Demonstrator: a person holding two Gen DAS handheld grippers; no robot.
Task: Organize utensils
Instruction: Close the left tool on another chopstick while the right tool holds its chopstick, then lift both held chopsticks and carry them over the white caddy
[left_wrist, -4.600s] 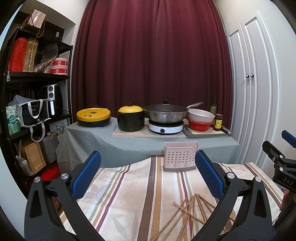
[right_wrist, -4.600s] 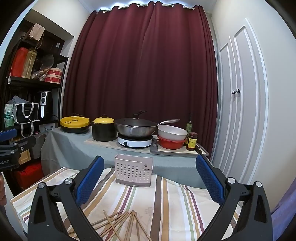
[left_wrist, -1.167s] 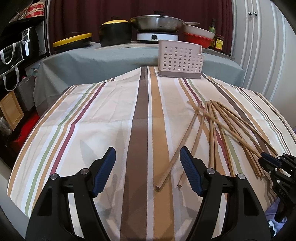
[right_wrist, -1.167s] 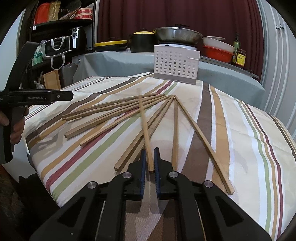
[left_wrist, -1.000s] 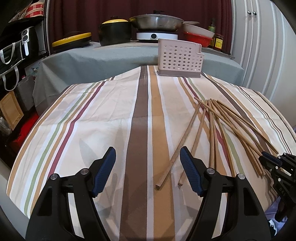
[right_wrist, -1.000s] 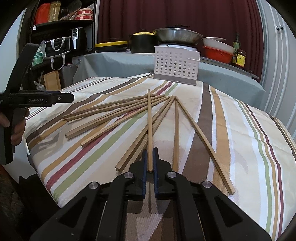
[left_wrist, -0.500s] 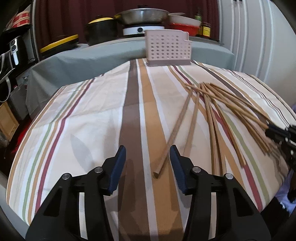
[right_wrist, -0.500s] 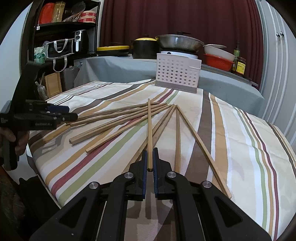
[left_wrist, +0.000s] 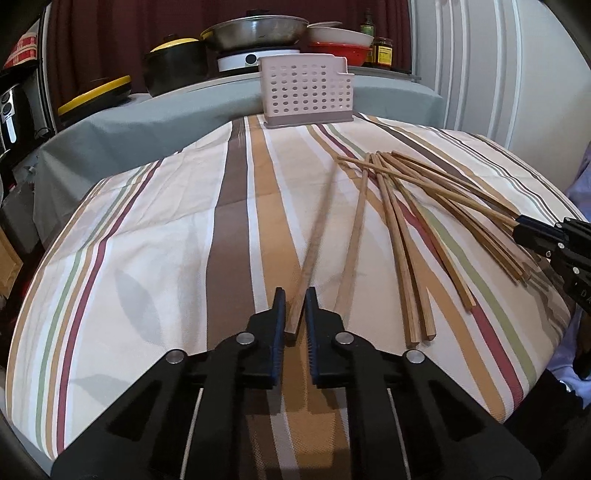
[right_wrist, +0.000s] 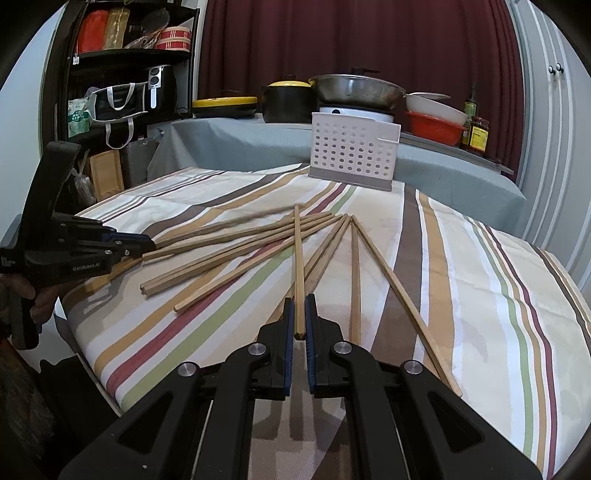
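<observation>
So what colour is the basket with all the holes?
White basket, greyish base; clearest in the right wrist view.

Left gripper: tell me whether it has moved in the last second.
Yes. The left gripper moved right across the striped cloth and shut on the leftmost chopstick, which earlier lay beside its right finger.

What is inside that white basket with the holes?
Nothing pokes above the rim of the white basket, and no chopsticks show through its holes. Its floor is hidden by the front wall.
</observation>
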